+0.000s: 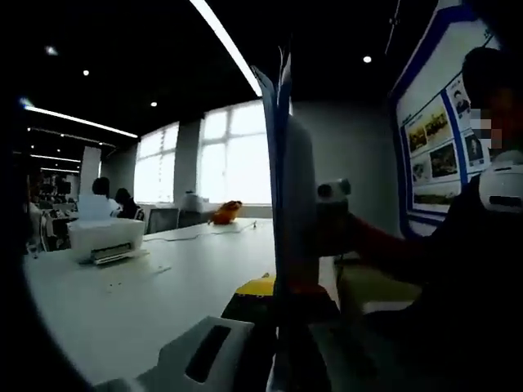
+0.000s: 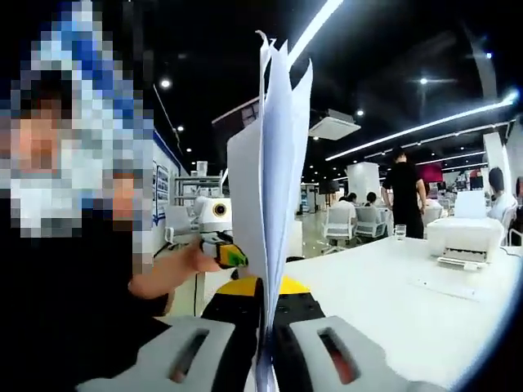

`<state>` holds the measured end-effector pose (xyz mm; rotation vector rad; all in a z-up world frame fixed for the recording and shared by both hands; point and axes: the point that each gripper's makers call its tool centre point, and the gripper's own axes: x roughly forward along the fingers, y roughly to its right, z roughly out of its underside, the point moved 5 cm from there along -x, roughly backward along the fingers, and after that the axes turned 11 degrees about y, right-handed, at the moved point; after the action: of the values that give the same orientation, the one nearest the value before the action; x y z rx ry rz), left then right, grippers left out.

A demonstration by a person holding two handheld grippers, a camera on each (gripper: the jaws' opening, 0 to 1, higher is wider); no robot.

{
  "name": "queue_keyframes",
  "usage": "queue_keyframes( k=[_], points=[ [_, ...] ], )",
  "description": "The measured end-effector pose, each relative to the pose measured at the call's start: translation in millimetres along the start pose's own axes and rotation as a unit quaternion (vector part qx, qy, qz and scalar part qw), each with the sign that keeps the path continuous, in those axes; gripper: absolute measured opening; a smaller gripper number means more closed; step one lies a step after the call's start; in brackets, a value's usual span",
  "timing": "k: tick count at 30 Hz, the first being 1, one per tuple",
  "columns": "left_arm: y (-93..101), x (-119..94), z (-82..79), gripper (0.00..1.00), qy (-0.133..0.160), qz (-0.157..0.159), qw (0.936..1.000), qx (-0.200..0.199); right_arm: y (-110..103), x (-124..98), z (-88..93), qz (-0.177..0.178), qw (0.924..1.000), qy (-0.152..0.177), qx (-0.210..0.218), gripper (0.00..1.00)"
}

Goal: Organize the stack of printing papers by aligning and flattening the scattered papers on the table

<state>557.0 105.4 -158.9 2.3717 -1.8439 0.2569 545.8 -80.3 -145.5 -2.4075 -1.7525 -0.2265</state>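
Right gripper view: stack of papers [image 2: 274, 188] stands upright on edge, rising from between the jaws of the right gripper [image 2: 265, 343], which are clenched on its lower edge. Sheet tops fan apart slightly and sit uneven. White desk [image 2: 384, 286] runs off to the right of the papers. A white printer [image 2: 463, 237] sits on the desk, well apart from the papers, far right. Left of the papers, the person's hand [image 2: 176, 269] reaches in, forearm roughly level, wrapped around the handle of the other gripper, whose white body lies just beside the papers. Behind the desk, a person in black [image 2: 403, 192] stands among white chairs.

Left gripper view: same papers [image 1: 286, 188] seen edge-on, upright, lower edge down between the jaws of the left gripper [image 1: 282, 359], closed on the stack. Right of the papers, the other gripper's white body and a hand on it, arm in a dark sleeve [image 1: 458, 253] stretched toward the stack. Left of the papers, the desk [image 1: 122, 302] with the printer [image 1: 105, 237] well apart; bright windows [image 1: 237, 155] beyond.
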Motion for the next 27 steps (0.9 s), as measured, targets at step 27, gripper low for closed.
queue_keyframes(
  k=[27],
  points=[
    [-18.9,-8,42.0,0.07,0.002,-0.089,0.9893,0.115,21,-3,36.6,0.069,0.9955,-0.003,-0.065,0.00]
  ],
)
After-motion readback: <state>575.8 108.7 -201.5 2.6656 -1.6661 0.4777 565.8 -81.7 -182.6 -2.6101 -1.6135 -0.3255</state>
